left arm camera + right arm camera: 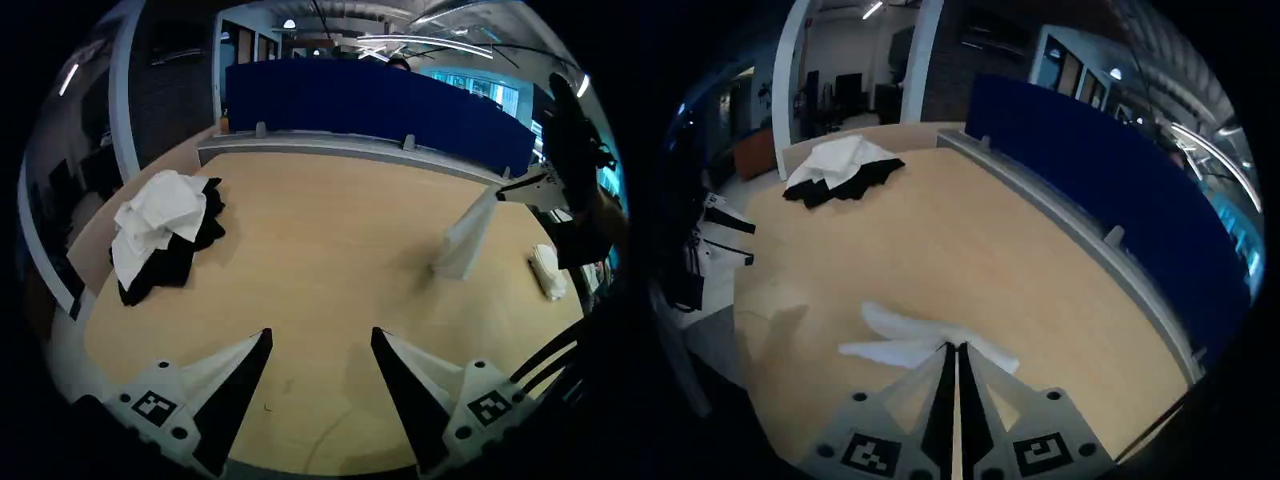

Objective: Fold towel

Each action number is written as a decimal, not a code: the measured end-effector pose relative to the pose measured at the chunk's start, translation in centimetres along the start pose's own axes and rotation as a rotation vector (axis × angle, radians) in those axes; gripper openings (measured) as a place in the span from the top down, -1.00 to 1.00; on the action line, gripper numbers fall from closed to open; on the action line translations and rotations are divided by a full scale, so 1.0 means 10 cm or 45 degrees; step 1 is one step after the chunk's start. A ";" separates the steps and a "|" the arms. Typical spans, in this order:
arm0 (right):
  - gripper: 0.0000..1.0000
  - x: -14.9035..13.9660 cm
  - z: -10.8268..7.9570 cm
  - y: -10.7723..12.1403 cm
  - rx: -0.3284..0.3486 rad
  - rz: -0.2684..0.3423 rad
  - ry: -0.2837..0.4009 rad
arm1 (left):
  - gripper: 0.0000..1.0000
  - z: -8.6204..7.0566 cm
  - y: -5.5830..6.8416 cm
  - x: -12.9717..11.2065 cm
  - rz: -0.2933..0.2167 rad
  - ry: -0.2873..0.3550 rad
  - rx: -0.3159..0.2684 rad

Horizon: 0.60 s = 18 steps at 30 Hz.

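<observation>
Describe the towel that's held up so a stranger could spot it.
On the wooden table before the blue divider, find the right gripper. The white towel hangs from it, lower edge at the tabletop; the black-and-white pile and small folded towel lie unheld.

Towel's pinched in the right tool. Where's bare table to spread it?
The widest bare stretch of table lies in the middle, between the pile of white and black cloths and the hanging towel, back to the blue divider. The strip ahead of the open left tool is bare too. Crowded: the edge by the folded white cloth.
</observation>
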State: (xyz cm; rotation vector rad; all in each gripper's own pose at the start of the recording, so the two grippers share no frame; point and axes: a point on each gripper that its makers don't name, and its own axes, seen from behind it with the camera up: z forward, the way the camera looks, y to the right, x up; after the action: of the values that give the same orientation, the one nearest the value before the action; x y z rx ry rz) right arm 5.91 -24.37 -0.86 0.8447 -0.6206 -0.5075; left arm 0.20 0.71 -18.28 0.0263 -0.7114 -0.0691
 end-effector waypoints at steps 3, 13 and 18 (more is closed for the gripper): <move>0.96 0.06 -0.10 0.08 -0.016 -0.005 0.006 | -0.83 0.01 0.02 0.02 0.004 0.004 -0.007; 0.96 0.02 -0.46 0.44 -0.105 0.031 0.014 | -0.83 0.04 0.11 0.13 0.019 0.019 -0.040; 0.96 -0.04 -0.68 0.67 -0.146 0.065 0.024 | -0.83 0.09 0.18 0.18 0.036 0.020 -0.060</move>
State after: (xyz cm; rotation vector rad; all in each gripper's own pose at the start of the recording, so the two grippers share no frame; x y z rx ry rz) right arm 11.36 -16.69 0.94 0.7227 -0.5886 -0.4838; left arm 1.09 2.43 -16.38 -0.0280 -0.6939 -0.0585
